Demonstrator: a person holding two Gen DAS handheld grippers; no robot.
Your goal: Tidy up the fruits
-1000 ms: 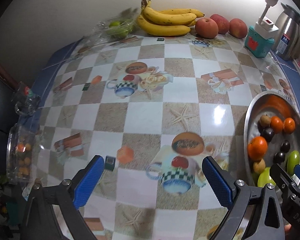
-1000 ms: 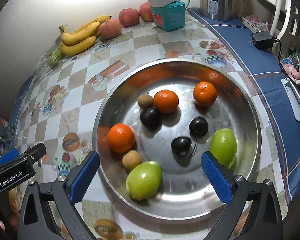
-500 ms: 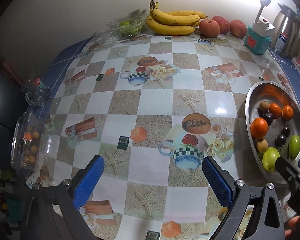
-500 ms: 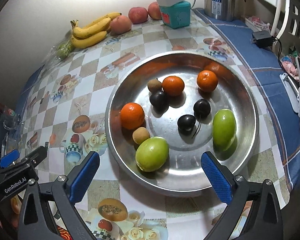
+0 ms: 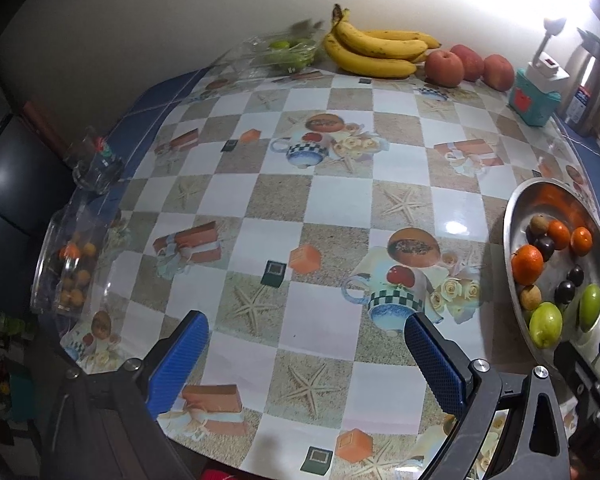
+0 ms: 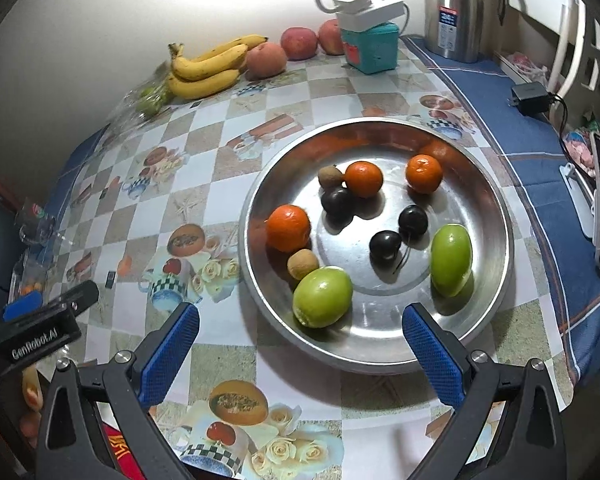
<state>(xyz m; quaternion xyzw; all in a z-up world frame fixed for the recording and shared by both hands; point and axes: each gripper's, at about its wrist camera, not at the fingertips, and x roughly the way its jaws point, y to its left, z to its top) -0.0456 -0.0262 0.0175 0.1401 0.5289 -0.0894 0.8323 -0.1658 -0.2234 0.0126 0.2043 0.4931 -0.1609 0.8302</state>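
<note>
Both grippers have drawn back and up from the table over the last second, so more of the patterned cloth (image 5: 340,200) and the whole metal bowl (image 6: 496,200) now show. The left gripper (image 5: 306,354) and the right gripper (image 6: 300,344) hang above the near edge, jaws wide apart and holding nothing. The bowl holds three oranges, two green fruits (image 6: 323,297), three dark plums and two small brown fruits; bananas (image 5: 374,54) and red apples (image 5: 444,69) lie by the far wall. This looks like a pause between placements; the next move probably calls for a long reach across the cloth to the bananas or apples.
</note>
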